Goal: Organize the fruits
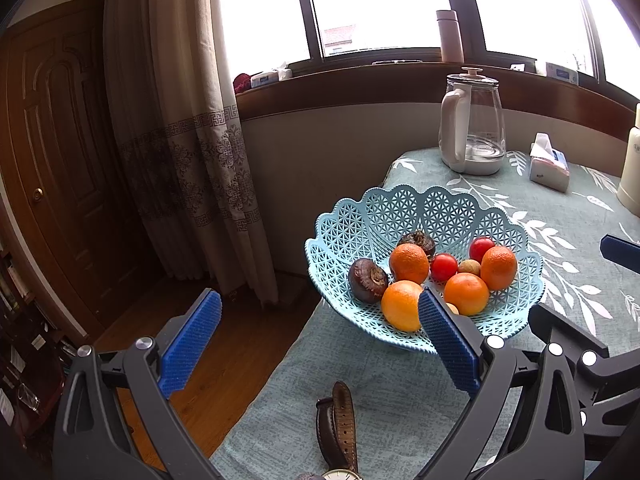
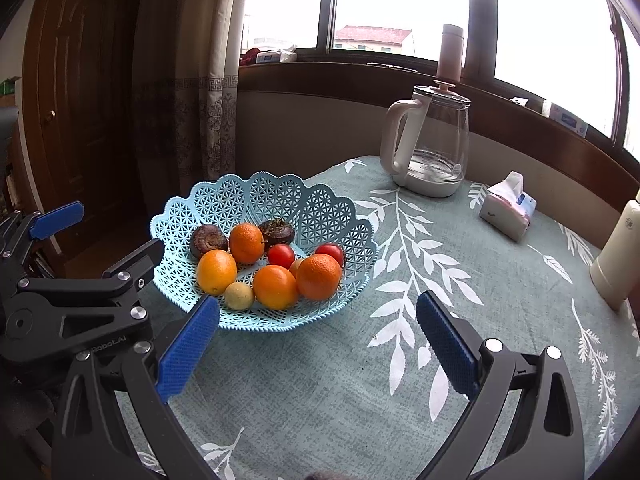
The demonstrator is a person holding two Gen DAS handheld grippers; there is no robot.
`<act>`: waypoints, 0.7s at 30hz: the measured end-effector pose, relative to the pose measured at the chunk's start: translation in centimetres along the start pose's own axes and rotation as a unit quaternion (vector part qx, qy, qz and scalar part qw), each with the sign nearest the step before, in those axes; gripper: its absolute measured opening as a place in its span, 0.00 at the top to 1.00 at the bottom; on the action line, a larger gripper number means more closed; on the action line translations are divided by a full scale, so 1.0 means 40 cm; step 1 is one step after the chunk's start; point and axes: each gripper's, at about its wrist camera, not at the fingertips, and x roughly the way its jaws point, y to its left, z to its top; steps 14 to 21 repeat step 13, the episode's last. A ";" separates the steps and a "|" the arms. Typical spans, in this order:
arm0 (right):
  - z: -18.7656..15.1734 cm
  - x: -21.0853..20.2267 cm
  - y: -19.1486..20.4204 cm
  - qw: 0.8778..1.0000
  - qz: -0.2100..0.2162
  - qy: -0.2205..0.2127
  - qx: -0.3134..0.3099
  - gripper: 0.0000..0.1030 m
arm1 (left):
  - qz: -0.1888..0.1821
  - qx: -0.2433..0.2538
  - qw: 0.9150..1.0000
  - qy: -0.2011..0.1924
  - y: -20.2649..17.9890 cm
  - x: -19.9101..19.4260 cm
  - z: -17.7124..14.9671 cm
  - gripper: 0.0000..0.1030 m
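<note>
Hovering near fruit basket [image 2: 264,200], left hand-held gripper [image 1: 320,316] apart, right hand-held gripper [image 2: 318,316] apart

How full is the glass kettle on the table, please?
Nearly empty: the glass kettle shows only a shallow layer of water at its base; its lid is on.

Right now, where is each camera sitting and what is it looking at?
Left wrist view: rides the left gripper, facing the window over the table's left edge; its blue fingers show, open.
Right wrist view: rides the right gripper, facing the table middle; its fingers show, open, with the left gripper beside.
Both share the blue fruit basket and glass kettle.
</note>
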 end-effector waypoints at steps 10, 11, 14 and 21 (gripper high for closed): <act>0.001 0.000 -0.023 1.000 0.005 0.013 0.024 0.05 | -0.001 -0.001 1.000 -0.002 -0.003 -0.004 -0.001 0.03; 0.000 -0.001 -0.029 0.999 0.007 0.014 0.028 0.05 | -0.003 -0.001 1.000 -0.001 -0.004 -0.005 -0.001 0.03; -0.003 -0.004 -0.042 0.999 0.003 0.016 0.034 0.05 | -0.007 0.000 1.000 -0.001 -0.011 -0.008 -0.003 0.03; -0.003 -0.004 -0.042 0.999 0.003 0.016 0.034 0.05 | -0.007 0.000 1.000 -0.001 -0.011 -0.008 -0.003 0.03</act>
